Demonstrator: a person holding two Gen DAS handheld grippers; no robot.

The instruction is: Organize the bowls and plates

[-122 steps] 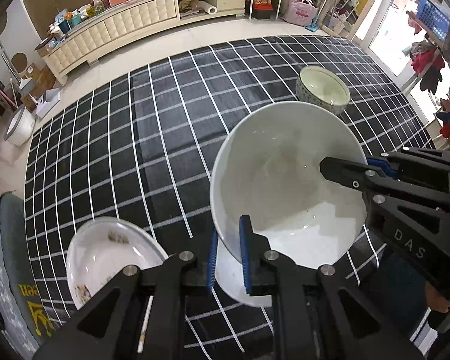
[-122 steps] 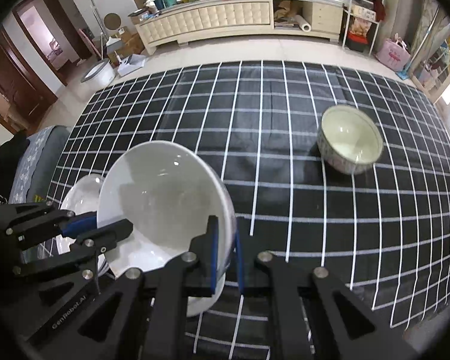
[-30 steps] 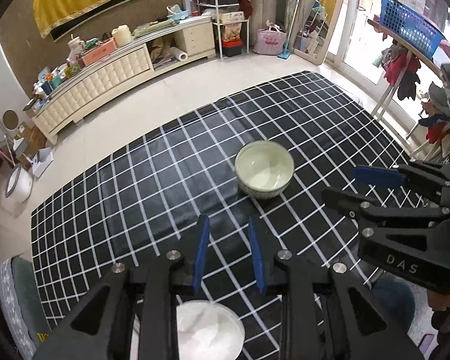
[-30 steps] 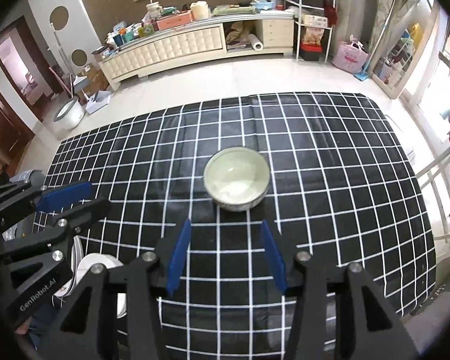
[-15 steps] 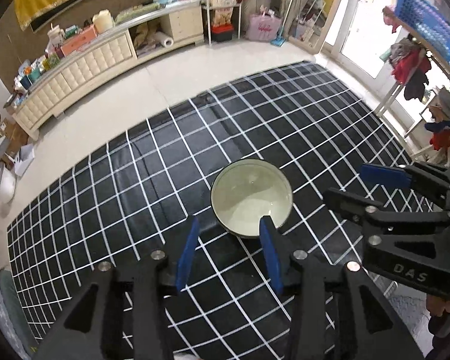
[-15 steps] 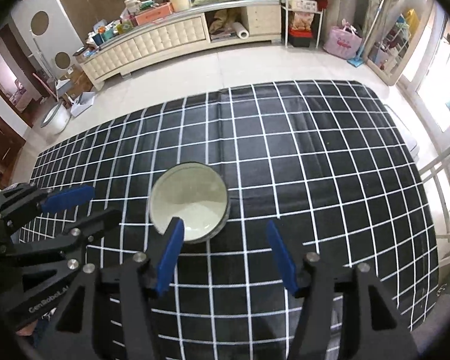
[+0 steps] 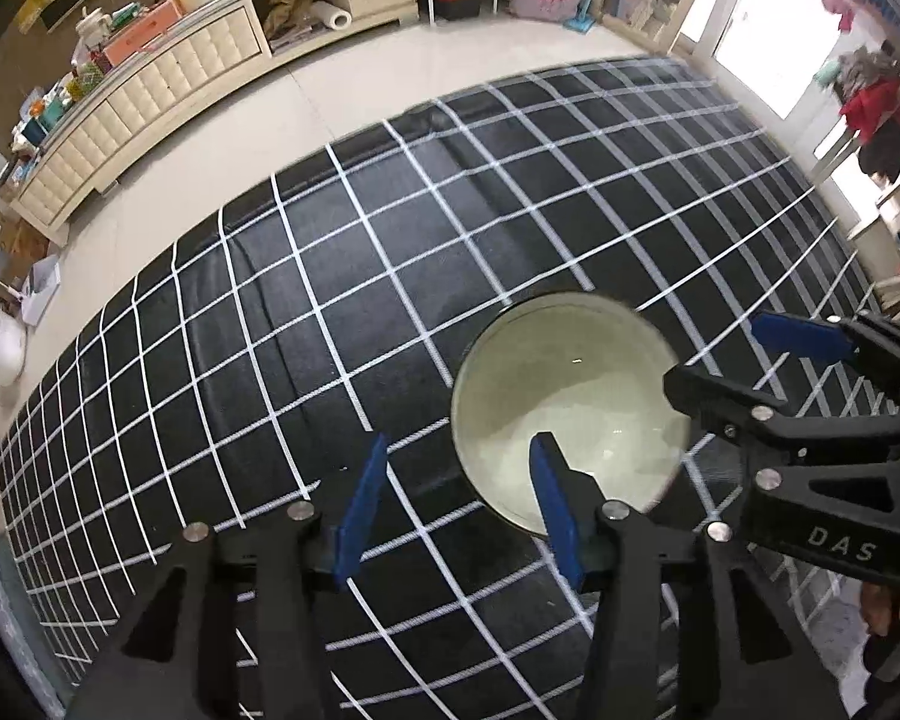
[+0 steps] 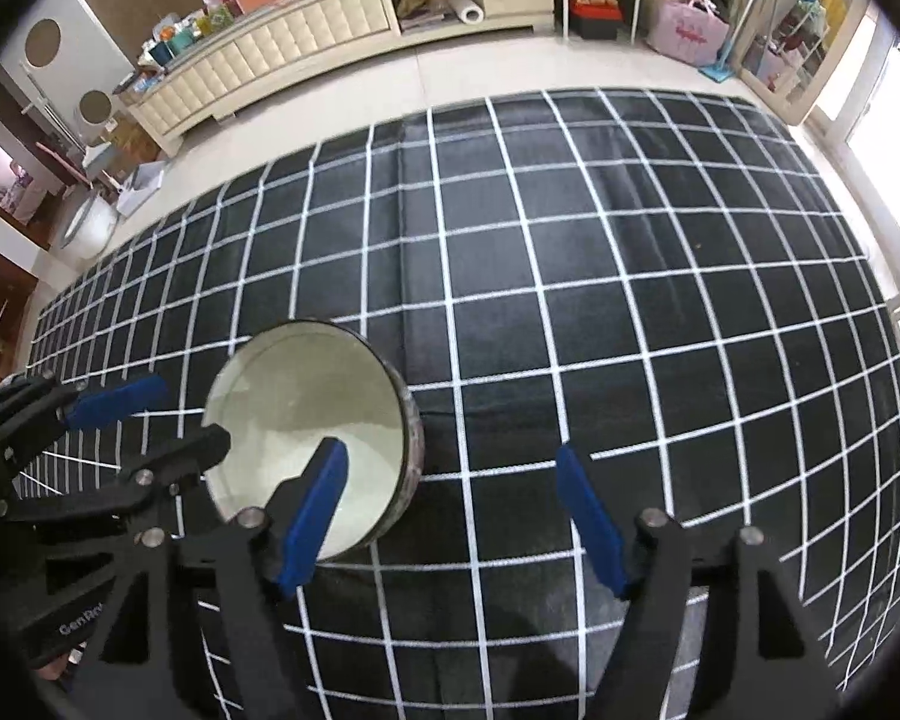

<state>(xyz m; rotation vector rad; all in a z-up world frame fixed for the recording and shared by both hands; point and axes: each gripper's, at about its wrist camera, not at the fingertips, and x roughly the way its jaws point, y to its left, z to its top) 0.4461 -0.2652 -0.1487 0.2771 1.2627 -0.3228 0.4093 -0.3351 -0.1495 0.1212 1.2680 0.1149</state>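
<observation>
My left gripper (image 7: 456, 498) jaws stand apart. One blue pad overlaps the bowl (image 7: 570, 408) rim. Right gripper (image 7: 744, 360) opposite.

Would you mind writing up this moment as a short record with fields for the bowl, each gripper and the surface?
bowl: pale bowl, upright, empty as far as visible, resting on the cloth
surface: black cloth with white grid
left gripper: open, its right finger over the bowl's near-left rim, its left finger outside
right gripper: open, its left finger over the bowl's near-right rim, its right finger over the cloth
grip: neither gripper closed on the bowl
</observation>
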